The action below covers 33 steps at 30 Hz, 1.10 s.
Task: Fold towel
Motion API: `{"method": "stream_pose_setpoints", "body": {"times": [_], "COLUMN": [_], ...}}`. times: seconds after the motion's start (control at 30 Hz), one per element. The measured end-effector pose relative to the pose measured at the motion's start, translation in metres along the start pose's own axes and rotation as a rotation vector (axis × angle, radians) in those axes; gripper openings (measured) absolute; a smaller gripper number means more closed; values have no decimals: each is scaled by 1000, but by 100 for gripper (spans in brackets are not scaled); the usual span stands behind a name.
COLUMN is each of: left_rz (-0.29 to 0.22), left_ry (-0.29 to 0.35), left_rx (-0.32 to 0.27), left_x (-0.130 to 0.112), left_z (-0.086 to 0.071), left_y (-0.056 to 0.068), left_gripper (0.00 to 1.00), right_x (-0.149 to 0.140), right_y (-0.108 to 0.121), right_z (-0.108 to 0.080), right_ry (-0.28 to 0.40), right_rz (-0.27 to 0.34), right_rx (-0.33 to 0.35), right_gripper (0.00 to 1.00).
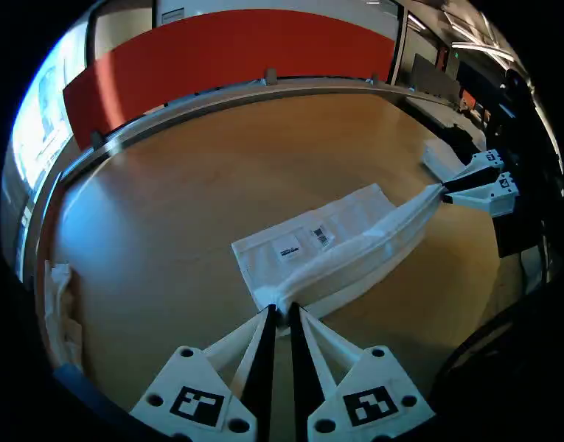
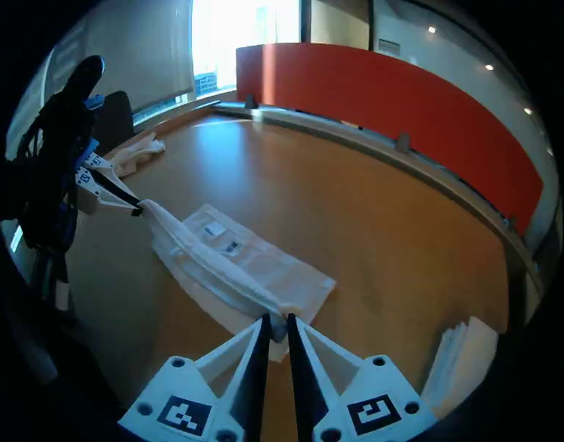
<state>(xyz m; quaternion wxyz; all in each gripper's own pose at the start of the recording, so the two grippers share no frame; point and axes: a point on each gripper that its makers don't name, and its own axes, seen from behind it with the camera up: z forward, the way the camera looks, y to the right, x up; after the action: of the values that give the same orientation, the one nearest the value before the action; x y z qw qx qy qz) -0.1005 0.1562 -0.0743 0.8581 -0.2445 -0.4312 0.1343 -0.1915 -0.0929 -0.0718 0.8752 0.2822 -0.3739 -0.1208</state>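
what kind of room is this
Likely an office or meeting room: a long wooden table with the towel on it, a red divider panel along the table's far edge, what looks like a dark office chair, and a bright window.

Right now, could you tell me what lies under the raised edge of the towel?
The left tongs and right tongs pinch the raised edge of the towel. Under it, the flat half lies on the wooden table, two labels showing. The table beneath that half is covered.
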Motion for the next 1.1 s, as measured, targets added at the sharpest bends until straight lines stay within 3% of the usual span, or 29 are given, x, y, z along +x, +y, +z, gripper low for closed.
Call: {"method": "stream_pose_setpoints", "body": {"times": [0.57,0.9,1.1], "left_rz": [19,15,7], "left_ry": [-39,-34,-29], "left_rx": [-14,16,33], "left_x": [0,1,2], "left_z": [41,72,83], "left_y": [-9,-21,-27], "left_gripper": [14,17,25], "right_x": [-8,-12,-15], "right_y": [15,26,34], "right_z": [30,56,68], "right_ry": [-47,-64,-78], "right_rz": [11,48,75], "right_rx": [2,-15,-34], "right_gripper": [17,19,25]}}
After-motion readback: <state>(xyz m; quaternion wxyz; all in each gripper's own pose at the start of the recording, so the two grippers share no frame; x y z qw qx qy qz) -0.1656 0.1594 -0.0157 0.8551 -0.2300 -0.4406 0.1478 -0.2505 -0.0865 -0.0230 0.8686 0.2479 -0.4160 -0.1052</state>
